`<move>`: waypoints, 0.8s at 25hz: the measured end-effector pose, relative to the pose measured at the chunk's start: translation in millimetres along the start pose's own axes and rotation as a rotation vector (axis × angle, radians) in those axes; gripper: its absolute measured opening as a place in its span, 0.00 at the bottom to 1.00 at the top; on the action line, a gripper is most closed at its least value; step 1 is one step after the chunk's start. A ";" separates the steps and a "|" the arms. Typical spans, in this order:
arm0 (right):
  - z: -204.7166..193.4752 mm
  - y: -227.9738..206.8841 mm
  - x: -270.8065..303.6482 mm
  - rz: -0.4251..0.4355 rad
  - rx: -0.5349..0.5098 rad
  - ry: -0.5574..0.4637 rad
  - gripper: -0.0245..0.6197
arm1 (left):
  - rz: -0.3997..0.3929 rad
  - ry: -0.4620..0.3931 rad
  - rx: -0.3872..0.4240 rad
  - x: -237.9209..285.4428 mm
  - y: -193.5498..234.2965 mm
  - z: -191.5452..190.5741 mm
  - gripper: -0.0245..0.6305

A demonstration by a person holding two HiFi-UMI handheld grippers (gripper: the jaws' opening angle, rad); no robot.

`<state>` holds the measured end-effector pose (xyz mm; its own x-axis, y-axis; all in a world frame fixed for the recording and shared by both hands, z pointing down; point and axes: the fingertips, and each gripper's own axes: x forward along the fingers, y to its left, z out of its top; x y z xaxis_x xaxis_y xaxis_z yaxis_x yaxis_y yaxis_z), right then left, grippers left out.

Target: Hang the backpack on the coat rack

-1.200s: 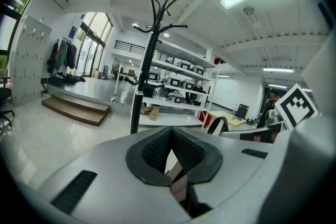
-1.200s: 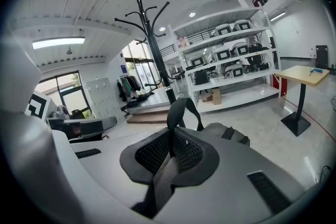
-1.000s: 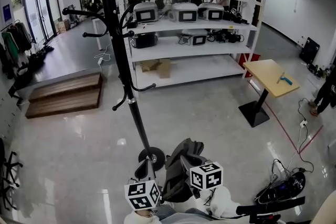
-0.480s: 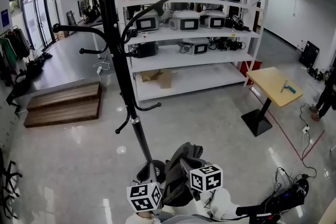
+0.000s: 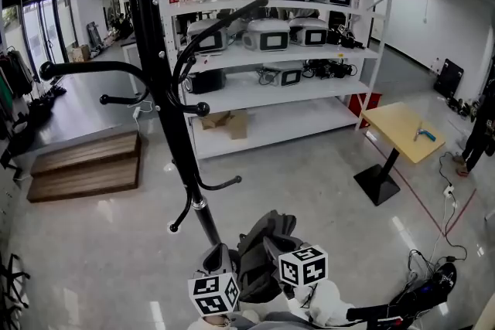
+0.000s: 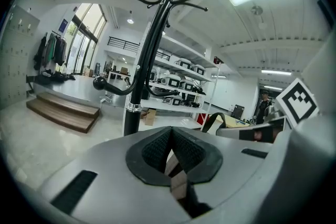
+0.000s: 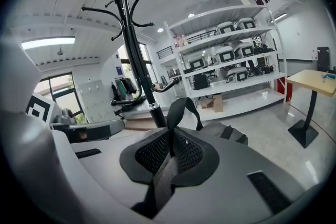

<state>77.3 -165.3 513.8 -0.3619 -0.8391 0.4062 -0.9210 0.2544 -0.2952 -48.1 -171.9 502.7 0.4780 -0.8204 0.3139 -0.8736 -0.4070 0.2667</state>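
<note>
Now the glossy grey floor [image 5: 309, 174] runs to far white shelving [image 5: 271, 93]; my left tongs [image 6: 170, 157] and right tongs [image 7: 169, 152] each pinch a strap of the backpack [image 5: 259, 255], near, right of the coat rack [image 5: 166, 104], which stands closer than before.

Dark backpack [image 5: 259, 255] (off hooks) near black coat rack [image 5: 174, 127] base

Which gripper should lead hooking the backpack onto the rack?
Probably the right gripper: its jaws clamp the black strap, whose open loop stands up facing the coat rack. The left gripper only pinches a second strap, no loop showing.
</note>
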 end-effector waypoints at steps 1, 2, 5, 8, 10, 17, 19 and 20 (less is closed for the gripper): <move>2.0 -0.9 2.3 -0.001 -0.002 0.000 0.08 | 0.002 0.005 -0.008 4.9 2.8 -0.6 0.04; 4.7 -2.0 5.1 0.000 -0.005 0.002 0.08 | 0.005 0.009 -0.017 9.7 5.8 -0.1 0.04; 16.6 -8.7 15.4 0.001 -0.013 0.006 0.08 | 0.009 0.008 -0.032 22.3 11.5 6.4 0.04; 30.1 -12.9 29.0 0.011 -0.009 0.006 0.08 | 0.018 0.004 -0.032 33.1 15.3 14.0 0.04; 37.2 -11.2 36.0 0.028 -0.014 0.008 0.08 | 0.017 0.005 -0.032 37.5 14.6 18.1 0.04; 69.7 -15.4 55.9 0.074 -0.029 0.016 0.08 | 0.029 0.008 -0.022 46.3 9.2 24.5 0.04; 78.5 -15.7 60.8 0.089 -0.033 0.019 0.08 | 0.034 0.016 -0.024 47.5 10.5 23.5 0.04; 82.0 -15.1 63.2 0.099 -0.036 0.021 0.08 | 0.038 0.018 -0.026 48.0 11.7 23.5 0.04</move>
<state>80.1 -261.6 473.0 -0.4541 -0.7988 0.3946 -0.8849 0.3529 -0.3040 -37.5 -225.5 499.5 0.4462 -0.8275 0.3408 -0.8887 -0.3649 0.2775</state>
